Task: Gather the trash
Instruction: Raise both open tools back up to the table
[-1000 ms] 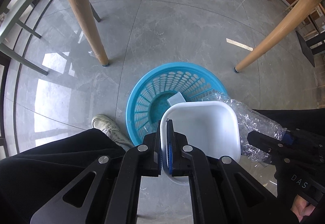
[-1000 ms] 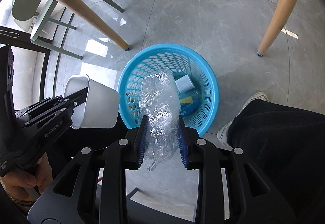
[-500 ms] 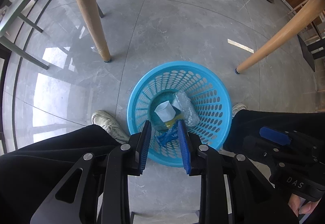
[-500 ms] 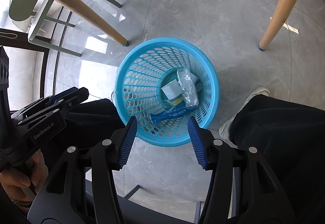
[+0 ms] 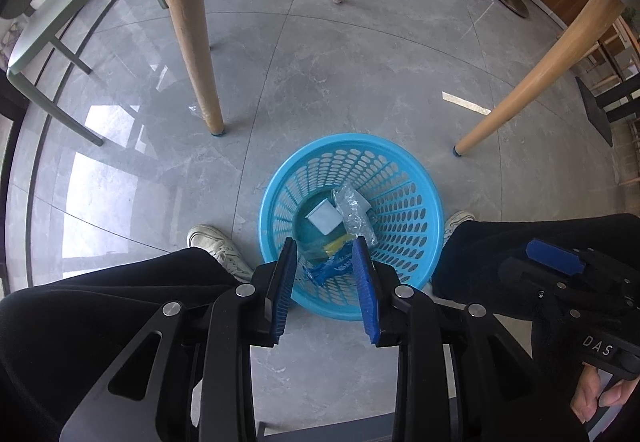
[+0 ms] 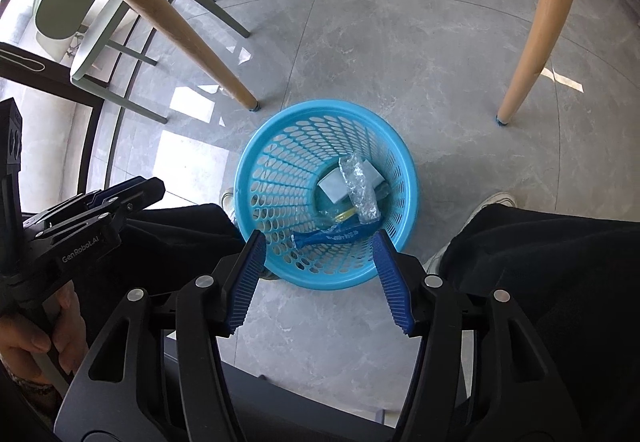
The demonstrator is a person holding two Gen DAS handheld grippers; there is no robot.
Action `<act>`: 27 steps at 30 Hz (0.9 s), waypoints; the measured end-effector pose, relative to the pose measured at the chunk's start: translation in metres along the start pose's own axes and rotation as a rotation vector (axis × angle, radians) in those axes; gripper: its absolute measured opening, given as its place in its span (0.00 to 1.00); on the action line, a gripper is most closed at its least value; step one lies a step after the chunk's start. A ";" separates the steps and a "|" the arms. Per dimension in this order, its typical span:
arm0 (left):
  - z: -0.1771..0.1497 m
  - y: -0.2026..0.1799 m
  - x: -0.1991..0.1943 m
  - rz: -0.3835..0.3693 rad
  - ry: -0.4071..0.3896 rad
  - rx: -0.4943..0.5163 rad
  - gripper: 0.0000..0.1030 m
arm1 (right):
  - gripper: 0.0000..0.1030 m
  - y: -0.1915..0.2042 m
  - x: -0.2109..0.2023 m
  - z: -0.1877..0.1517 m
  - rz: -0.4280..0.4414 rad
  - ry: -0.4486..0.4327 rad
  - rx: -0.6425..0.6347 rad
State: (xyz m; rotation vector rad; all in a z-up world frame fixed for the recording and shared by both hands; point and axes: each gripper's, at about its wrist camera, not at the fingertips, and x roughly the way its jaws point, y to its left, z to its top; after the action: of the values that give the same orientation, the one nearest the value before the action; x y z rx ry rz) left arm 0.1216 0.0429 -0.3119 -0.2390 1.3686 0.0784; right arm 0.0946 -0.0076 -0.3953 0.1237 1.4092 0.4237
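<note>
Both tools are hanging over the blue basket (image 5: pixel 352 219), pointing steeply down so that whatever they let go drops inside; the left tool (image 5: pixel 325 284), at the lower middle of its view, is opening its jaws with nothing between them, and the right tool (image 6: pixel 320 278) is opening wider, likewise empty. The basket is standing on the grey floor (image 5: pixel 320 81) between the person's shoes, low and centre in both frames. At its bottom the trash is lying together: a white cup (image 6: pixel 338 183); a crumpled clear plastic bottle (image 6: pixel 360 185) lying across it; a blue wrapper (image 6: pixel 334 236); a yellow scrap (image 6: pixel 345 215) in between.
</note>
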 end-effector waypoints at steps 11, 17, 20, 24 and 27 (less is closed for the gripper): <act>-0.025 -0.009 -0.053 0.035 -0.123 0.088 0.43 | 0.64 0.009 -0.060 -0.024 0.016 -0.132 -0.044; -0.030 -0.002 -0.089 0.027 -0.195 0.069 0.46 | 0.70 0.014 -0.099 -0.033 0.017 -0.231 -0.086; -0.032 0.000 -0.111 0.021 -0.241 0.067 0.47 | 0.75 0.016 -0.120 -0.042 0.008 -0.280 -0.115; -0.034 -0.001 -0.140 0.020 -0.311 0.077 0.47 | 0.77 0.017 -0.149 -0.049 0.015 -0.341 -0.128; -0.033 -0.004 -0.160 0.014 -0.354 0.089 0.47 | 0.77 0.020 -0.170 -0.053 0.016 -0.388 -0.136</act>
State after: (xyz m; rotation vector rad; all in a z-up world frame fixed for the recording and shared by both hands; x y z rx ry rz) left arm 0.0581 0.0454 -0.1614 -0.1328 1.0190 0.0678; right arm 0.0219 -0.0587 -0.2402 0.1001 0.9962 0.4794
